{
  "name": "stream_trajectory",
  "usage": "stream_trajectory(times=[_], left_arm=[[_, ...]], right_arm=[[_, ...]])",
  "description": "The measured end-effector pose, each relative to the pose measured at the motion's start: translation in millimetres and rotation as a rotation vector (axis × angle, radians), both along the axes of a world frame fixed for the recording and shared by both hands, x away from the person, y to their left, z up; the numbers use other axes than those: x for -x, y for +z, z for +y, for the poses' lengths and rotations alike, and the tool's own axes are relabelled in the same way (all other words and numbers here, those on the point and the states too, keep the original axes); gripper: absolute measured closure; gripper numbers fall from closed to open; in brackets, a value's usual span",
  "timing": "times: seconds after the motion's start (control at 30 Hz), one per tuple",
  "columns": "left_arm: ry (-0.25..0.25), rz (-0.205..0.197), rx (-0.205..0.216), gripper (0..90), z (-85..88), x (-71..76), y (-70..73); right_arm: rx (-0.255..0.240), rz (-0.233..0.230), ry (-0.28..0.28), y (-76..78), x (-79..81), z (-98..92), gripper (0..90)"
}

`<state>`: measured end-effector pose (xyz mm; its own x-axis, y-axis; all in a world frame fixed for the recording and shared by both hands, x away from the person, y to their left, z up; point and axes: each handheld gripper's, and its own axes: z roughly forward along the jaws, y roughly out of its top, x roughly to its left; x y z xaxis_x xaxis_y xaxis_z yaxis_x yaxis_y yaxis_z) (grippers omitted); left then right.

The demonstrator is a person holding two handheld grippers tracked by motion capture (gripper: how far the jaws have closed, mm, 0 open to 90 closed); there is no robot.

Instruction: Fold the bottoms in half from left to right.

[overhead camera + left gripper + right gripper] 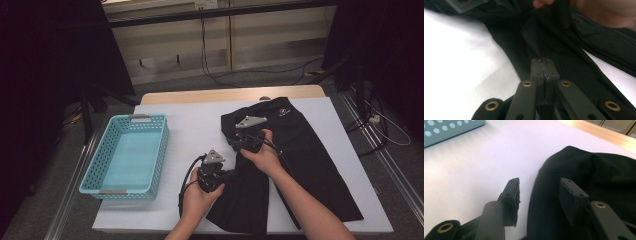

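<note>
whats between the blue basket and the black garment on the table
Just bare white table cover; in the high view nothing lies between the blue basket and the black garment.

garment (300, 150): black, small white logo near top edge | basket (95, 172): light turquoise, walls dotted with rows of round holes, grey handle tabs | table cover (195, 125): plain white | table edge (200, 95): pale wood | right gripper (539, 195): black jaws, brass rivets
</note>
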<state>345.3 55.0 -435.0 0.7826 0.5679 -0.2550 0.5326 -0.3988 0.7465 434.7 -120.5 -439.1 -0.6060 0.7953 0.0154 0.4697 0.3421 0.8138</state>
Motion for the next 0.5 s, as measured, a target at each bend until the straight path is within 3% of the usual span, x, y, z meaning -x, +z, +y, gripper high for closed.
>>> stream_trajectory(times=[0.13, 0.23, 0.3, 0.4, 0.5], left_arm=[[0.004, 0.008, 0.000, 88.9, 2.6, -0.2, -1.2], [0.004, 0.014, -0.001, 88.8, 5.0, 0.5, -1.0], [0.008, 0.017, 0.007, 88.9, 7.0, 1.1, 0.1], [0.006, 0.018, 0.016, 88.9, 8.9, 2.0, 2.5], [0.005, 0.010, 0.036, 88.9, 8.4, 2.2, 5.4]], right_arm=[[0.017, 0.033, -0.002, -11.0, -6.4, 9.3, 48.6], [0.075, 0.044, 0.001, -18.2, -9.2, 14.9, 54.9], [0.113, 0.047, 0.006, -22.0, -10.7, 17.0, 65.6], [0.101, 0.052, -0.003, -22.5, -12.7, 13.7, 87.0], [0.036, 0.063, -0.026, -16.1, -13.8, 4.1, 90.0]])
